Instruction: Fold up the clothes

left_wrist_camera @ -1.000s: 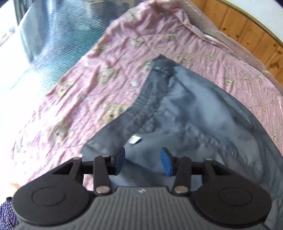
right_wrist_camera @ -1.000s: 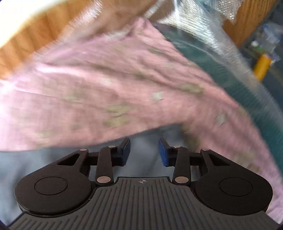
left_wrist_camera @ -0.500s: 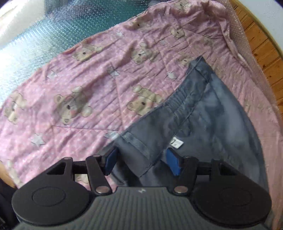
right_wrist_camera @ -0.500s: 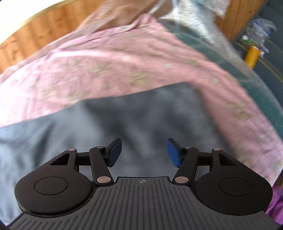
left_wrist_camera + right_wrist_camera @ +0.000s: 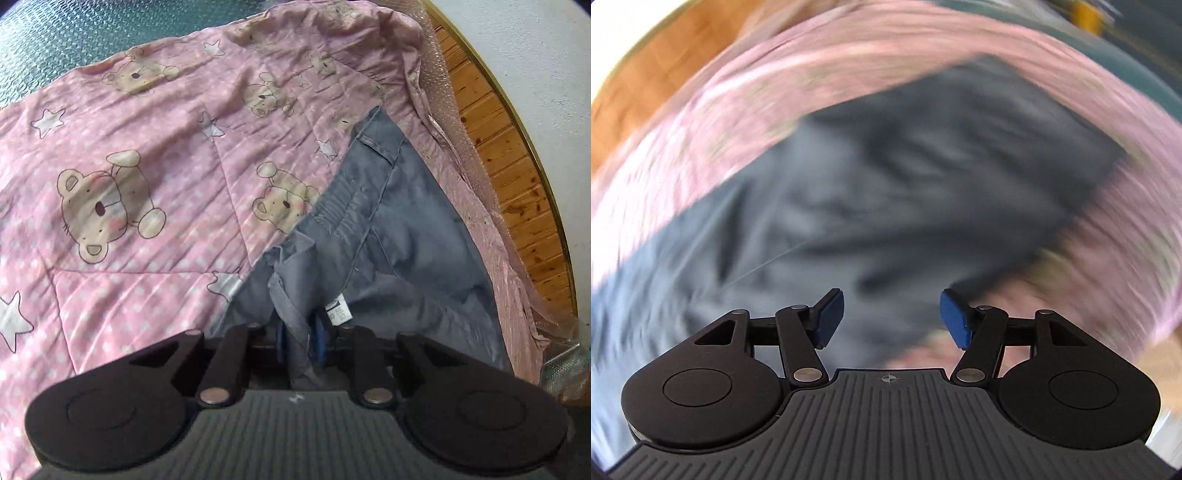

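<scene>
A pair of grey trousers (image 5: 402, 236) lies spread on a pink quilt (image 5: 147, 155) printed with teddy bears and white stars. In the left wrist view the trousers fill the lower right part of the scene, with their gathered elastic waistband (image 5: 332, 210) running diagonally up toward the far corner. A small white size label (image 5: 338, 310) is sewn inside the waist, close to the gripper.

The left gripper (image 5: 301, 339) points steeply down at the near end of the waistband. Its jaws are closing, and a bunched fold of the grey fabric stands between the two blue pads (image 5: 320, 341), which press against it from both sides. The fabric rises in a narrow ridge just ahead of the pads.

The right wrist view is heavily smeared by motion. It shows the same grey trousers (image 5: 905, 184) as a broad dark patch across the middle, ringed by the pink quilt (image 5: 701, 122). The right gripper (image 5: 892, 319) hovers over the cloth with its jaws spread wide. Its blue pads (image 5: 955, 319) stand well apart and nothing is pinched between them; the grey fabric is seen in the gap, lying below. Whether the pads touch the cloth cannot be told through the blur.

Around the quilt, the left view shows a teal textured surface (image 5: 74, 33) at the top left. Along the right edge is a wooden panel (image 5: 517, 177), covered with clear bubble wrap (image 5: 461, 122), and a white wall (image 5: 535, 55) beyond it.
</scene>
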Action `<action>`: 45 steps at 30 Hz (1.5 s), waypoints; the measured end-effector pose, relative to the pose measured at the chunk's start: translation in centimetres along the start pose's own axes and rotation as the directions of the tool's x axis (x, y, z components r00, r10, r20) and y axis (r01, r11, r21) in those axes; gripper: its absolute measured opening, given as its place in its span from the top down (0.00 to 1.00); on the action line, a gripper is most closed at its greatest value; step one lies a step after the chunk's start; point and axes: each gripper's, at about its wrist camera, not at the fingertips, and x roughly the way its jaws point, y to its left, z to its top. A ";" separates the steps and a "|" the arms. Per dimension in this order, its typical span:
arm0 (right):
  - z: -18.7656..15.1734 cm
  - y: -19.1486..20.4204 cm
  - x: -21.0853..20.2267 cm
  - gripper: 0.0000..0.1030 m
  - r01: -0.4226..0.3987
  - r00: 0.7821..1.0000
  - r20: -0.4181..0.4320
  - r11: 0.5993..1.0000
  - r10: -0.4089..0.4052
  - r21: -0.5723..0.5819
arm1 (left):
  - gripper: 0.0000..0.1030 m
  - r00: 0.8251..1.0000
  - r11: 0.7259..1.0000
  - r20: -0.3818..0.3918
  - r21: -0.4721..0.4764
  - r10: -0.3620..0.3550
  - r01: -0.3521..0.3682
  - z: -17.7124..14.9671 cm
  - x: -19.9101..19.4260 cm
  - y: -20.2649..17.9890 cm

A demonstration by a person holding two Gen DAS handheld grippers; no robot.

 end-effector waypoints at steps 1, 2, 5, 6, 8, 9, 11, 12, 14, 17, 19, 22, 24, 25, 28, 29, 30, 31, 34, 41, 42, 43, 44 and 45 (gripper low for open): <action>0.2 -1.9 -0.3 0.40 -0.003 1.000 0.012 0.998 0.003 0.064 | 0.76 1.000 1.000 0.003 -0.005 0.009 -0.009 0.1 -0.3 0.1; 0.5 -3.7 -0.6 0.40 -0.008 1.000 0.025 0.992 0.005 0.128 | 0.67 1.000 1.000 0.008 -0.011 0.022 -0.021 0.2 -0.7 0.3; 2.4 -9.0 -1.1 0.39 -0.032 0.996 0.084 0.965 0.010 0.262 | 0.57 0.986 0.990 0.101 -0.063 0.130 -0.124 1.2 -3.4 1.0; 3.2 -10.5 -1.1 0.39 -0.037 0.994 0.105 0.958 0.008 0.283 | 0.57 0.981 0.986 0.122 -0.088 0.152 -0.142 1.5 -4.3 1.0; 4.7 -12.9 -0.8 0.39 -0.055 0.990 0.144 0.952 0.012 0.301 | 0.57 0.972 0.980 0.148 -0.107 0.182 -0.168 1.8 -5.6 0.2; 5.4 -14.1 -0.6 0.39 -0.066 0.987 0.162 0.951 0.017 0.303 | 0.57 0.967 0.978 0.160 -0.099 0.198 -0.184 1.9 -6.2 -0.6; 6.7 -15.7 0.1 0.39 -0.079 0.983 0.183 0.954 0.026 0.289 | 0.57 0.961 0.976 0.174 -0.061 0.215 -0.207 1.8 -6.7 -3.2; 7.4 -16.2 0.5 0.41 -0.101 0.981 0.190 0.958 0.050 0.268 | 0.57 0.958 0.975 0.181 -0.039 0.221 -0.217 1.6 -6.8 -4.7; 8.6 -16.3 1.1 0.49 -0.120 0.978 0.191 0.974 0.083 0.192 | 0.57 0.959 0.974 0.178 0.003 0.221 -0.225 0.6 -6.6 -8.0; 9.7 -15.7 1.5 0.52 -0.113 0.977 0.185 0.994 0.110 0.004 | 0.56 0.963 0.965 0.143 0.095 0.229 -0.244 -1.9 -5.1 -13.1; 10.3 -16.0 2.0 0.52 -0.133 0.975 0.173 0.990 0.139 -0.045 | 0.56 0.965 0.959 0.121 0.135 0.233 -0.249 -4.1 -4.0 -15.5; 11.1 -16.9 3.0 0.54 -0.179 0.972 0.142 0.982 0.185 -0.054 | 0.54 0.966 0.951 0.091 0.179 0.241 -0.254 -7.0 -2.5 -18.4; 11.7 -17.4 3.6 0.99 -0.195 0.971 0.126 0.979 0.201 -0.059 | 0.54 0.963 0.944 0.073 0.191 0.259 -0.269 -8.4 -1.5 -19.6; 12.2 -17.6 3.3 1.00 -0.167 0.976 0.129 0.984 0.174 -0.062 | 0.54 0.963 0.942 0.068 0.200 0.262 -0.270 -9.0 -1.1 -20.3; 13.1 -17.6 2.9 1.00 -0.112 0.982 0.139 0.989 0.125 -0.100 | 0.54 0.963 0.934 0.065 0.231 0.263 -0.271 -10.0 -0.4 -22.0; 12.9 -17.4 3.2 1.00 -0.102 0.984 0.133 0.987 0.118 -0.122 | 0.54 0.962 0.931 0.063 0.242 0.266 -0.273 -10.3 -0.1 -22.5; 12.7 -17.3 3.6 1.00 -0.091 0.986 0.128 0.985 0.110 -0.144 | 0.54 0.961 0.927 0.059 0.254 0.270 -0.276 -10.5 0.2 -22.9; 12.6 -17.1 3.9 1.00 -0.081 0.987 0.123 0.983 0.102 -0.166 | 0.54 0.959 0.922 0.057 0.266 0.278 -0.283 -10.7 0.6 -23.2; 12.8 -16.8 3.9 0.88 -0.043 0.992 0.111 0.980 0.065 -0.194 | 0.54 0.948 0.901 0.046 0.298 0.315 -0.314 -10.9 1.7 -23.6; 13.7 -5.1 -1.0 0.58 0.051 0.961 0.262 0.872 0.090 -0.486 | 0.47 0.952 0.873 0.064 0.382 0.301 -0.302 -8.6 3.9 -25.8; 13.6 -1.9 -0.5 0.58 -0.028 0.965 0.205 0.839 0.164 -0.543 | 0.47 0.954 0.867 0.061 0.403 0.295 -0.294 -8.2 4.7 -26.4; 13.1 1.3 0.2 0.59 -0.097 0.963 0.147 0.799 0.226 -0.593 | 0.47 0.957 0.861 0.055 0.425 0.286 -0.281 -7.9 5.5 -27.1; 12.3 4.3 1.0 0.59 -0.159 0.957 0.090 0.756 0.277 -0.635 | 0.46 0.961 0.852 0.047 0.452 0.272 -0.264 -7.6 6.6 -28.0; 11.4 7.2 2.0 0.58 -0.212 0.947 0.038 0.710 0.319 -0.671 | 0.46 0.965 0.841 0.040 0.483 0.258 -0.245 -7.4 7.8 -28.9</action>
